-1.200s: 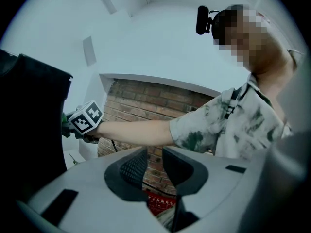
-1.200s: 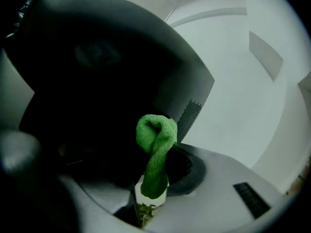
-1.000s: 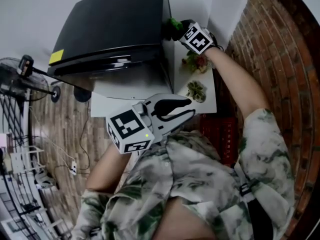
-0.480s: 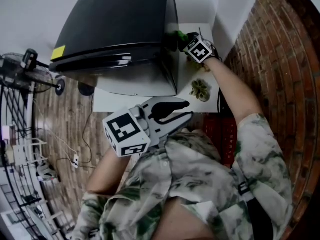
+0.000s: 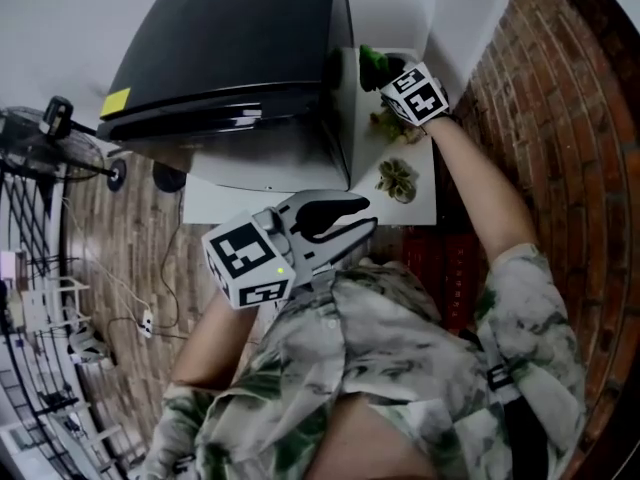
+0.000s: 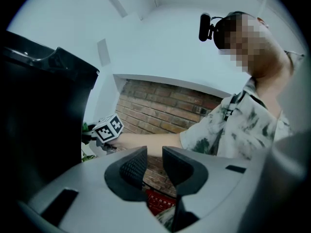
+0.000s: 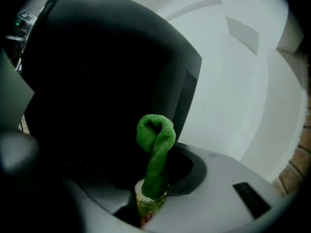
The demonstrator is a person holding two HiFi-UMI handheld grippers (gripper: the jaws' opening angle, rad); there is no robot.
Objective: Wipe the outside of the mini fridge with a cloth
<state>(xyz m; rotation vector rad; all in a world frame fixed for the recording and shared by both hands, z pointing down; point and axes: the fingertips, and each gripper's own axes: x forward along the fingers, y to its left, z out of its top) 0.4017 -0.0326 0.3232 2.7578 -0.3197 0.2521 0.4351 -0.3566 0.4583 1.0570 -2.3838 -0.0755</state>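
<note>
Two risks showed: the right hand-held gripper (image 7: 154,188) pinched only the green cloth's (image 7: 155,140) end beside the fridge (image 5: 230,48), so rubbing might tug it free or knock the plants (image 5: 397,180) below. The left hand-held gripper (image 6: 154,166) hung empty, jaws slightly apart.

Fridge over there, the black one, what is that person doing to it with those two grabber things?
A person is cleaning the black mini fridge. The right gripper pinches a green cloth and holds it up beside the fridge's side wall. Whether the cloth touches the wall can't be told. The left gripper is empty, with its jaws apart, held low near the person's chest and away from the fridge.
</note>
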